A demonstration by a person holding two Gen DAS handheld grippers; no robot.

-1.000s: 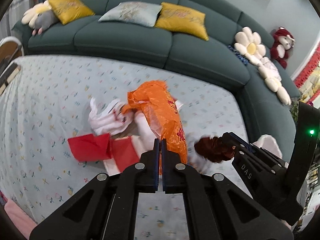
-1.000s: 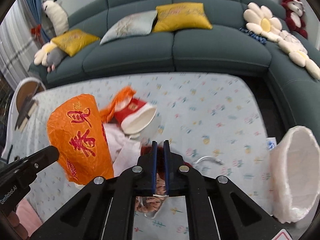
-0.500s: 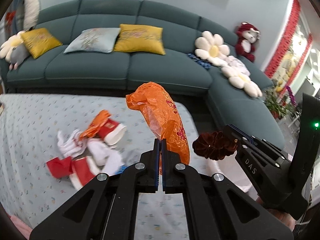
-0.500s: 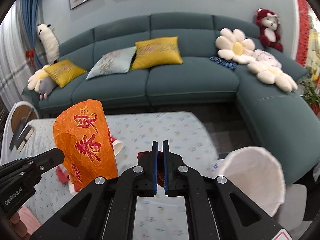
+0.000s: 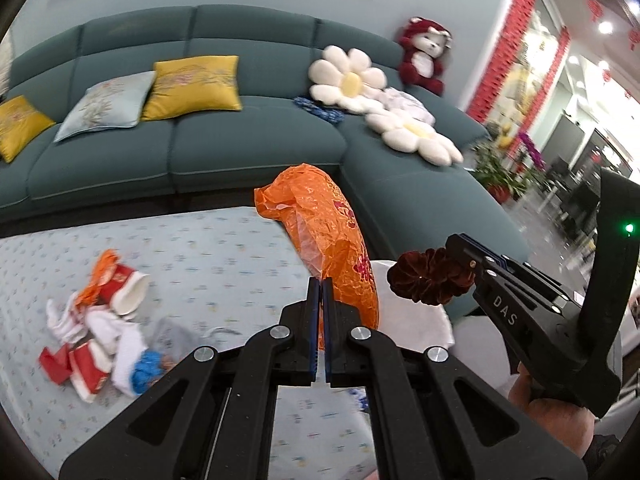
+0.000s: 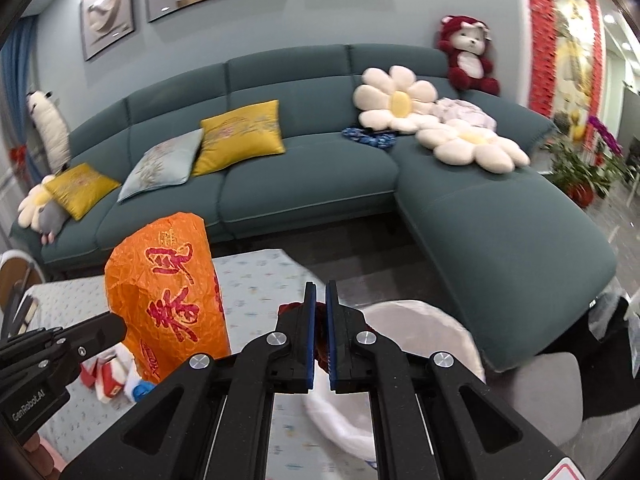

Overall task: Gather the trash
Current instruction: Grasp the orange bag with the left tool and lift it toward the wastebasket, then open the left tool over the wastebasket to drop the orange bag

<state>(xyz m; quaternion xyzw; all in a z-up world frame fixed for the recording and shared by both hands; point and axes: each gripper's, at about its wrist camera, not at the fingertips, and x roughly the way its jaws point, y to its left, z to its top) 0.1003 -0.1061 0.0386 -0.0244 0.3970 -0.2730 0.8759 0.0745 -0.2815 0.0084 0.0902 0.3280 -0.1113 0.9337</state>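
My left gripper is shut on an orange plastic bag with red characters and holds it in the air; the bag also shows in the right wrist view. My right gripper is shut on a dark red scrunchie, which peeks out between its fingers. A white-lined trash bin stands just beyond the table's right edge, below both grippers. More trash lies on the table at the left: a red paper cup, white tissues and red wrappers.
The table has a pale floral cloth. A teal corner sofa with cushions, flower pillows and a red plush bear runs behind it. A grey stool stands right of the bin.
Both grippers have lifted from the trash pile and swung right with the orange bag and the scrunchie. They now hang over the table's right edge near the bin.
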